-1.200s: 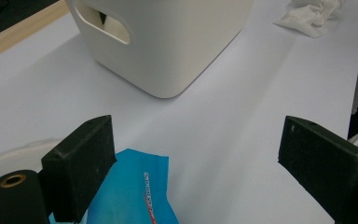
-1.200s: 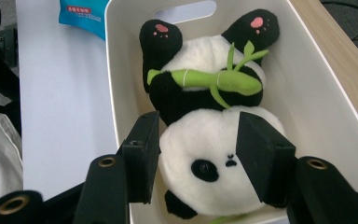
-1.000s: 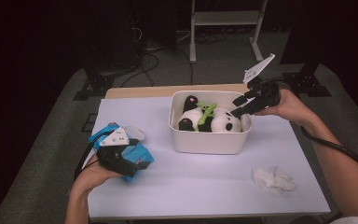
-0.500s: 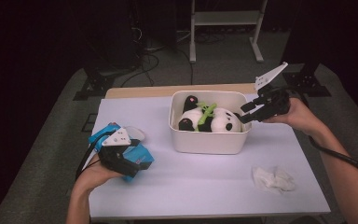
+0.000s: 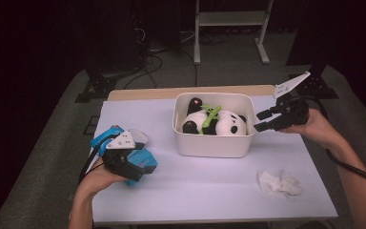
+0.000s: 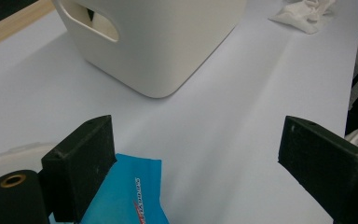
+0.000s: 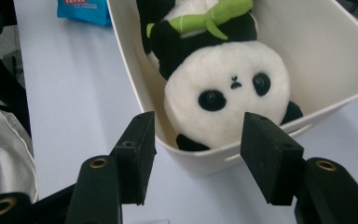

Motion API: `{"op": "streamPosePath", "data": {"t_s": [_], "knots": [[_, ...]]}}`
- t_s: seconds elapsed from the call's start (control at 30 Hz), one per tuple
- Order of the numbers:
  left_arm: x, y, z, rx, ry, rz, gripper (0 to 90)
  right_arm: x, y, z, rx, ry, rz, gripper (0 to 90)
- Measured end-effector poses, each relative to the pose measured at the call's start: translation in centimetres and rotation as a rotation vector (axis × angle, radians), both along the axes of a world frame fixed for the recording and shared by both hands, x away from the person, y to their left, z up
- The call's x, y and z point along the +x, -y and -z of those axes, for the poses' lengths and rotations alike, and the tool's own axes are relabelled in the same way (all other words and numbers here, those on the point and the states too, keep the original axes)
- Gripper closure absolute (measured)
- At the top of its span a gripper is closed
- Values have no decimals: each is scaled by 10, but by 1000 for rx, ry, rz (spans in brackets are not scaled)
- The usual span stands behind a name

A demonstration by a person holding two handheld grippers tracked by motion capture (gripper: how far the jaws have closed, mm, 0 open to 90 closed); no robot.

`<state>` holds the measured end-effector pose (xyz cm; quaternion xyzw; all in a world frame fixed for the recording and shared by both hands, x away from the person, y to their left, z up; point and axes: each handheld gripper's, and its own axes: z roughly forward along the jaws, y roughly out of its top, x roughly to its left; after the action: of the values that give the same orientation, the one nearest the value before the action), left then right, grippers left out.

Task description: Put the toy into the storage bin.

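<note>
Smooth pale lavender tabletop (image 5: 209,191), wooden strip along the far edge. Near the far-edge middle, a rounded-corner cream plastic bin (image 5: 213,143), matte, with an oval handle slot in its end wall. Inside it, lying on its back, a fluffy black-and-white plush panda (image 5: 219,121) with shiny button eyes and a green felt bamboo sprig; lower body cut off by the bin wall. At the left edge, a glossy blue snack packet (image 5: 140,160), red-and-white print too blurred to read, partly hidden under the left gripper (image 6: 196,154), jaws wide apart, empty, one pad over the packet's corner. Just off the bin's right end, the right gripper (image 7: 196,149), square black foam pads apart, clamped on nothing, clear of the rim, just opened slightly. Near the right front corner, a crumpled white tissue (image 5: 279,182).
</note>
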<state>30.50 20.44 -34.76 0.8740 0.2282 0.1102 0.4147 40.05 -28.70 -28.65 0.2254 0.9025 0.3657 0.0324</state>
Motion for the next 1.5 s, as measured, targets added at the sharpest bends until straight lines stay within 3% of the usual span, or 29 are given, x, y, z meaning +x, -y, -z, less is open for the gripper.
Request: {"op": "streamPosePath", "data": {"t_s": [0.7, 1.5], "knots": [[1, 3, 2, 1, -8, 12, 96, -19, 30, 33, 39, -41, 59, 429], [3, 4, 5, -2, -20, 10, 97, -36, 46, 80, 74, -104, 122, 413]]}}
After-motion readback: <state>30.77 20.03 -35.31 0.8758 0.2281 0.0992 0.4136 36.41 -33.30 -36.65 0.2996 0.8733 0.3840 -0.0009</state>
